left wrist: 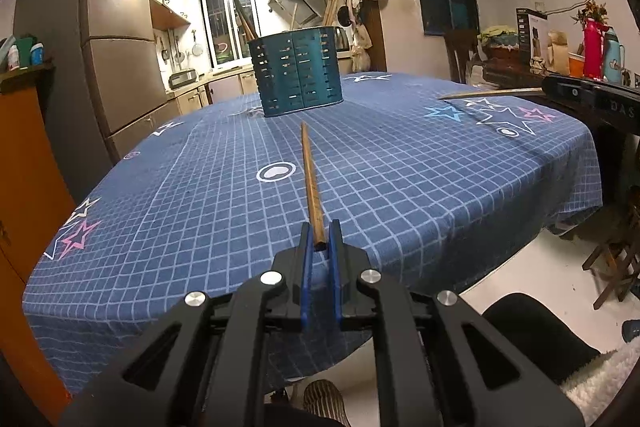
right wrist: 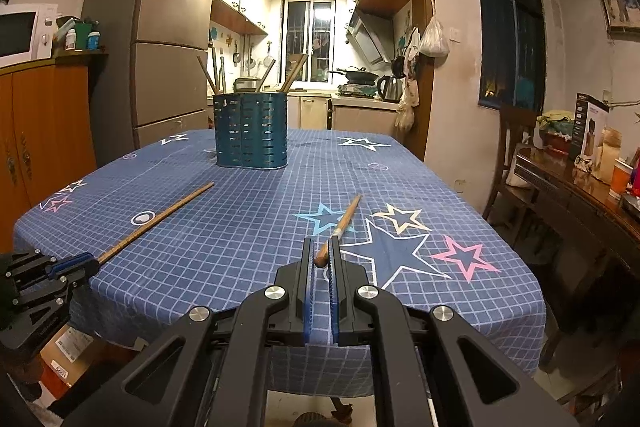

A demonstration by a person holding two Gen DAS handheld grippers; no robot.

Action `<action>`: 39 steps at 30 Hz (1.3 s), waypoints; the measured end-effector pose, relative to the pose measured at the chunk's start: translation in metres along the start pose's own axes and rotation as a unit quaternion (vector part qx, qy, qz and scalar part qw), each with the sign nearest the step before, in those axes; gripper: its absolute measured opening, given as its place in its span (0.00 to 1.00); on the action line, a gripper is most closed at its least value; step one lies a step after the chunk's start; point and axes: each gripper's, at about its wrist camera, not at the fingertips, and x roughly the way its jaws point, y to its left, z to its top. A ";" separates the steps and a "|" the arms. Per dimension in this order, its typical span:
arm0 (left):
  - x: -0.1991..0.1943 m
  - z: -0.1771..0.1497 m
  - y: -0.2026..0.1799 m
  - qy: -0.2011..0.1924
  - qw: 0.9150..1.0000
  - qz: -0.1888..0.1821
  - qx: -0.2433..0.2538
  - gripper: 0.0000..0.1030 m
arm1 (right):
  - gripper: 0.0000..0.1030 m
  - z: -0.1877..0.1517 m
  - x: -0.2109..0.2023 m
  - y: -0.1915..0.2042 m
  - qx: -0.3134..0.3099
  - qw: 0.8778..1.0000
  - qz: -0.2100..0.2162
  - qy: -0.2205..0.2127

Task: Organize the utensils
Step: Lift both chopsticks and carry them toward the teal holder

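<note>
Blue gridded cloth with stars drapes the table (right wrist: pixel 240 239); a perforated teal metal holder (right wrist: pixel 251 131) stands at its far end with several sticks upright inside. Two grippers: left gripper (left wrist: pixel 320 227) clamps one squared wooden chopstick (left wrist: pixel 309 175), right gripper (right wrist: pixel 322 247) pinches one rounded wooden chopstick (right wrist: pixel 340 227), both pointing toward the holder.

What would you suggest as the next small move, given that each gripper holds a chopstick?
Probably carry the left gripper forward and up toward the holder: its jaws are shut on a chopstick that already points at the holder, which stands upright across the table.
</note>
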 end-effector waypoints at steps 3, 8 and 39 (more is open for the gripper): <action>0.001 -0.001 -0.001 -0.005 1.000 0.003 0.005 0.07 | 0.08 0.000 0.000 0.001 -0.001 1.000 0.001 0.001; 0.006 0.000 0.005 -0.009 1.000 0.002 -0.004 0.16 | 0.08 0.000 0.000 0.000 0.000 1.000 0.002 0.002; -0.040 0.106 0.060 -0.054 0.996 -0.009 -0.076 0.04 | 0.08 0.090 0.012 -0.029 0.034 0.994 0.102 0.002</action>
